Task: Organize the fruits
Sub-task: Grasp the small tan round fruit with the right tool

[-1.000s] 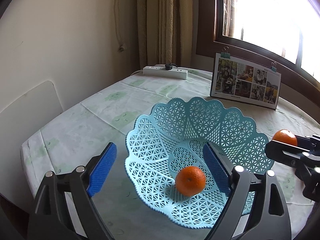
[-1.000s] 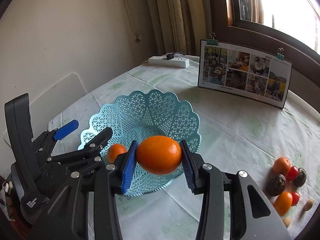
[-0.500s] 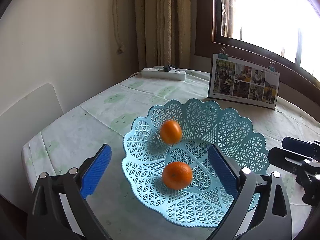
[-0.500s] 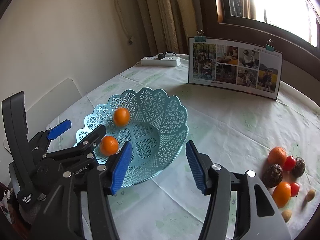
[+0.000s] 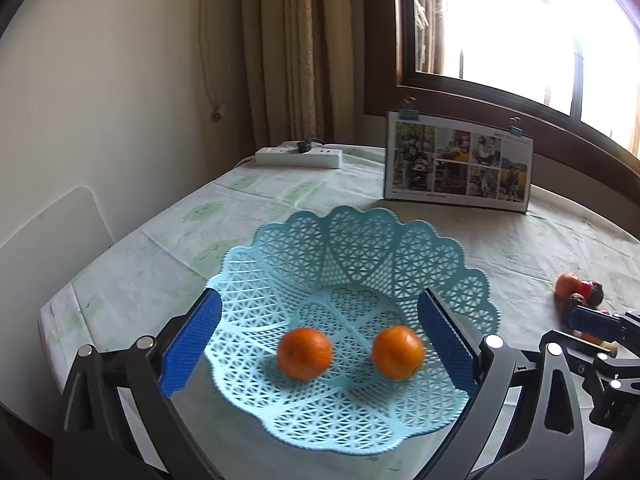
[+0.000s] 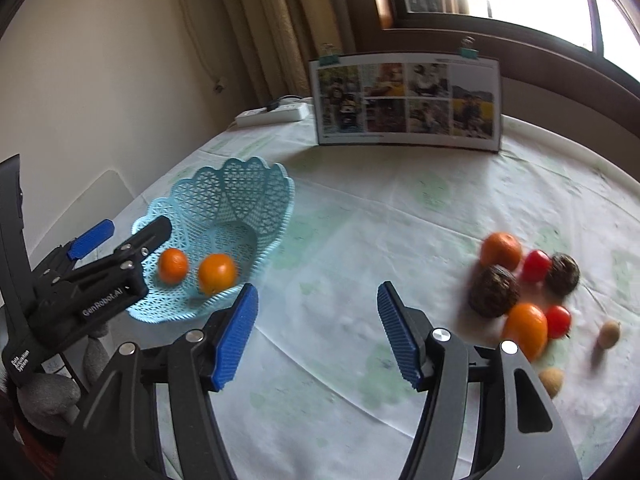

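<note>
Inside a pale blue lattice basket [image 5: 352, 248] on a cloth-covered table [image 6: 360, 208], two oranges [image 5: 305, 353] [image 5: 398, 352] lie side by side, apart. Around the basket's near part, the left gripper [image 5: 320, 338] gapes wide, holding nothing. Right of the basket, the right gripper [image 6: 316, 330] hangs wide open and empty over bare cloth; farther right lies a cluster of loose fruit [image 6: 520, 284].

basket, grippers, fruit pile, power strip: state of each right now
basket: upright, holding two oranges
left gripper: open, empty
right gripper: open, empty
fruit pile: loose on the tablecloth, outside the basket
power strip: one plug inserted
</note>
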A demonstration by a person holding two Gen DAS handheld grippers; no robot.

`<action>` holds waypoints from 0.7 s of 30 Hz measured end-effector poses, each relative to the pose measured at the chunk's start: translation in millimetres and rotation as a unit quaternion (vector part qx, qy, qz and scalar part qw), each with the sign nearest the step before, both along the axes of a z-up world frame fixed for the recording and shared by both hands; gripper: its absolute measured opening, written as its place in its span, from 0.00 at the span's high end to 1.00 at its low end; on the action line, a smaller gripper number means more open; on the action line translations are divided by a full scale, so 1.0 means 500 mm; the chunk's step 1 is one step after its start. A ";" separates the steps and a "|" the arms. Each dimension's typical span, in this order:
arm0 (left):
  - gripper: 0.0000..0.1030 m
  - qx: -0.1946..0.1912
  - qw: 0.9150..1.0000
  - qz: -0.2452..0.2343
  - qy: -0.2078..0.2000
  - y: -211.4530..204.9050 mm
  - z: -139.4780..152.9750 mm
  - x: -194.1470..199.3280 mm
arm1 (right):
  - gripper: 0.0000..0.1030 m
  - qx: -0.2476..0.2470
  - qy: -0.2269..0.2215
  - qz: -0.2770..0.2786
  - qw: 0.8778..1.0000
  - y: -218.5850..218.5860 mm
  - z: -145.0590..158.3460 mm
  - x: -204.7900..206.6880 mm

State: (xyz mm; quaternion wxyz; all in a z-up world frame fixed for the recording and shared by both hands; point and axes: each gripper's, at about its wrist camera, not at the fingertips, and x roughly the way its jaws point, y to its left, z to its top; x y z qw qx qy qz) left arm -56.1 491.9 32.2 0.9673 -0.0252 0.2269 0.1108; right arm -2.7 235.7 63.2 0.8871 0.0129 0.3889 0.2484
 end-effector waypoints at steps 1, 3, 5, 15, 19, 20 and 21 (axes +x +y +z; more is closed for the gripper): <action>0.03 0.002 1.000 -0.005 0.000 -0.009 0.000 0.001 | 0.39 0.001 0.001 -0.008 1.000 -0.016 -0.003 -0.001; 0.03 0.006 1.000 -0.015 0.000 -0.029 0.004 0.004 | 0.39 0.002 0.003 -0.023 1.000 -0.044 -0.007 -0.001; 0.03 0.011 1.000 -0.025 -0.001 -0.050 0.007 0.007 | 0.39 0.002 0.003 -0.039 0.999 -0.075 -0.011 -0.002; 0.03 0.027 0.997 -0.066 0.005 -0.136 0.009 0.016 | 0.39 -0.018 0.015 -0.115 0.993 -0.229 -0.045 -0.025; 0.03 0.034 0.996 -0.083 0.007 -0.170 0.010 0.019 | 0.39 -0.024 0.021 -0.129 0.991 -0.266 -0.061 -0.024; 0.03 0.035 0.996 -0.087 0.007 -0.179 0.011 0.020 | 0.40 -0.024 0.024 -0.131 0.991 -0.273 -0.065 -0.023; 0.03 0.037 0.995 -0.090 0.006 -0.187 0.011 0.020 | 0.41 -0.024 0.026 -0.132 0.991 -0.277 -0.068 -0.021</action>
